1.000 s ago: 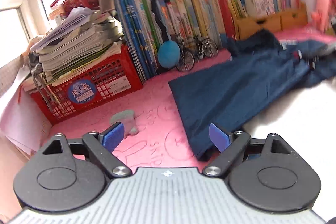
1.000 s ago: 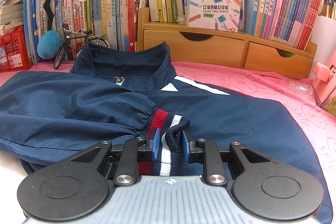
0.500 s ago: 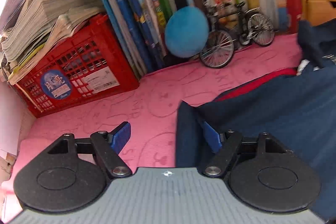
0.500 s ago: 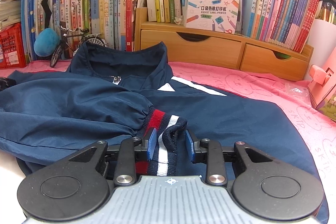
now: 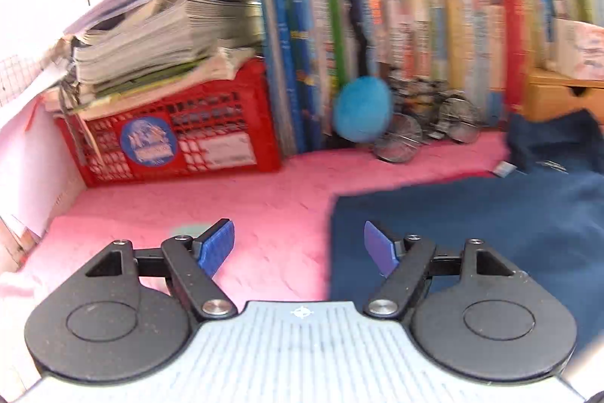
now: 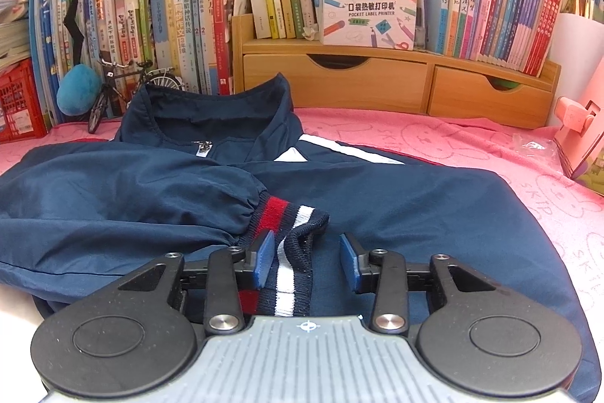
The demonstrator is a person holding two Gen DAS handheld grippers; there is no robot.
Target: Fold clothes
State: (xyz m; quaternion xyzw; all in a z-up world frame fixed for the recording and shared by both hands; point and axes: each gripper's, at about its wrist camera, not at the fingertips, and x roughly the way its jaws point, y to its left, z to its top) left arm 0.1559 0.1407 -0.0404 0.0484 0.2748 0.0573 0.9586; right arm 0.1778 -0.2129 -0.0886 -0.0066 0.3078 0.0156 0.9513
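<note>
On the pink mat a navy jacket lies spread out, its collar toward the row of books and the wooden drawer unit at the back. One sleeve is folded across the body, and its ribbed cuff, striped red, white and navy, ends right at the right gripper. That gripper's jaws are opening: the cuff sits between the blue pads, close against the left-hand one, while the right-hand pad stands clear of the cloth with navy fabric showing in the gap, so the grip on the cuff is released.

Over at the jacket's other side, the left gripper hovers above the straight edge of the jacket, where navy fabric meets pink mat. Its jaws are closing but stand wide, one pad over bare mat, the other over the cloth; neither presses on anything. This view is blurred. Beyond lie a red crate piled with papers, a blue plush ball and a small model bicycle against the books
</note>
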